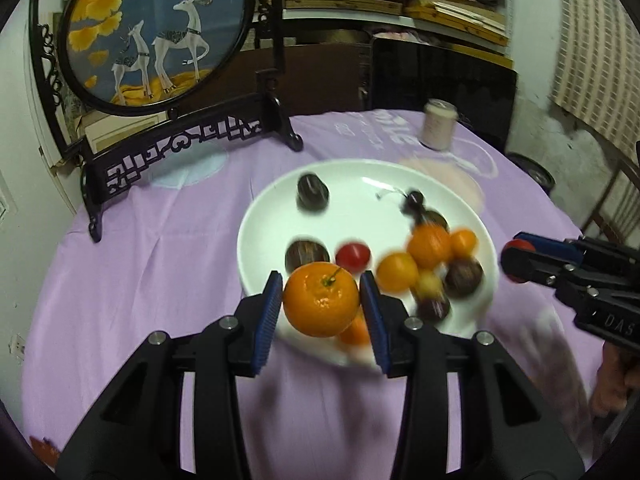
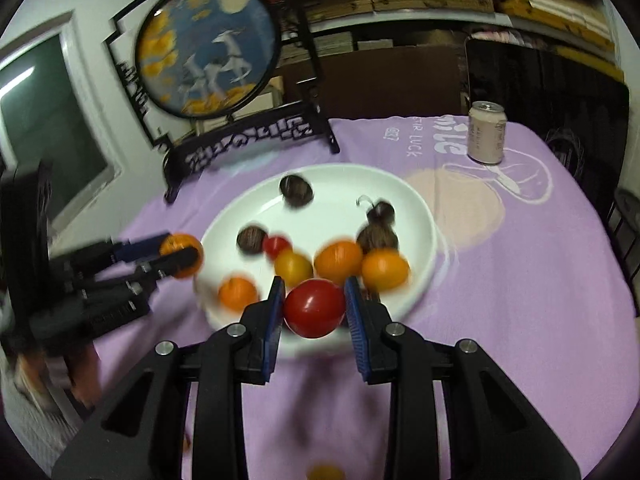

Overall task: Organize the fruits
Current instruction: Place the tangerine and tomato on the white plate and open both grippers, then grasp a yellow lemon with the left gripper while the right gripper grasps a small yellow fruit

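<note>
I'm holding a mandarin (image 1: 321, 299) in my left gripper (image 1: 320, 308), both blue pads (image 1: 267, 318) pressing on its sides, jaws closed down to the width of the fruit, green stem facing up. It's hanging above the near rim of the white plate (image 1: 280, 208), at about six o'clock of the plate.

My right gripper (image 2: 315, 309) is clamping a red tomato (image 2: 315, 308) the same way, pads tight on either side, over the plate's near edge. In the left wrist view that right gripper is sitting at three o'clock of the plate, a red fruit showing at its tip.

On the plate the rest is lying loose: a dark round fruit (image 1: 312, 192) at twelve o'clock, another dark one (image 1: 307, 255) near the middle with a small red tomato (image 1: 352, 257) just beside it, and a blurred cluster of orange fruits (image 1: 429, 246) and dark ones toward four o'clock.

The plate is resting on a purple tablecloth (image 1: 160, 280). A pale can (image 1: 438, 123) is standing at one o'clock, well apart from the plate, and a framed deer screen (image 1: 156, 28) is standing at ten o'clock.
</note>
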{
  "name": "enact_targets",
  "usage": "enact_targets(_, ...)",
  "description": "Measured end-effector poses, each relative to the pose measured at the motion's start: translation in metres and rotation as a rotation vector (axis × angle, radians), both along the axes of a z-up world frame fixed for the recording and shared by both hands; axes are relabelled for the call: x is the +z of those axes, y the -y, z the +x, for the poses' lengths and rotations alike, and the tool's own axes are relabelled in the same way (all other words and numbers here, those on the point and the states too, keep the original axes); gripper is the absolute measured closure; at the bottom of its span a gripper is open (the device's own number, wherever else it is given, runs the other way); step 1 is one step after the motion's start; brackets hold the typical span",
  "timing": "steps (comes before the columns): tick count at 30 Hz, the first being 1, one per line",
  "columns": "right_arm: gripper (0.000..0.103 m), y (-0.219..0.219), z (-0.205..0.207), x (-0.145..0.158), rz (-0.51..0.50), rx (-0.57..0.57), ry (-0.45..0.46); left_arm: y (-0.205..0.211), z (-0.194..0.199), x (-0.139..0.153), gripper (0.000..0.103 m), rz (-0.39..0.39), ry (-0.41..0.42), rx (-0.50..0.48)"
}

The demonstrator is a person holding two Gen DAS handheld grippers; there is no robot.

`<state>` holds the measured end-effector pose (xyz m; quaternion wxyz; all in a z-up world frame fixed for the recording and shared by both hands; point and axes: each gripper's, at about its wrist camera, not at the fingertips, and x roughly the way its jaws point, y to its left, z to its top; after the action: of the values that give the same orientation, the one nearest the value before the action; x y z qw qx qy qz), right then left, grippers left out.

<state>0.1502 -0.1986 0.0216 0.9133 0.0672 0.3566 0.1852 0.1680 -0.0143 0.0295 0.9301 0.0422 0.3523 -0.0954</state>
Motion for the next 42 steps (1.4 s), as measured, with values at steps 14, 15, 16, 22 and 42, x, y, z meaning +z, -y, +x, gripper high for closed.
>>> enact_targets(14, 0.051, -0.019, 0.077, -0.012, 0.092, -0.056, -0.092, -0.028, 0.038, -0.018, 0.037, -0.114, -0.057, 0.075)
enact_targets(15, 0.05, -0.017, 0.071, -0.006, 0.093, -0.057, -0.075, -0.029, 0.035, -0.017, 0.035, -0.118, -0.053, 0.082)
enact_targets(16, 0.048, -0.017, 0.067, 0.0, 0.095, -0.057, -0.063, -0.03, 0.032, -0.017, 0.033, -0.114, -0.05, 0.087)
enact_targets(22, 0.045, -0.018, 0.019, 0.019, 0.068, -0.02, 0.021, -0.035, 0.01, -0.018, 0.027, -0.104, -0.047, 0.107)
enact_targets(42, 0.043, 0.027, -0.116, -0.043, 0.01, -0.086, 0.005, -0.023, -0.146, -0.038, 0.016, -0.054, -0.004, -0.048)
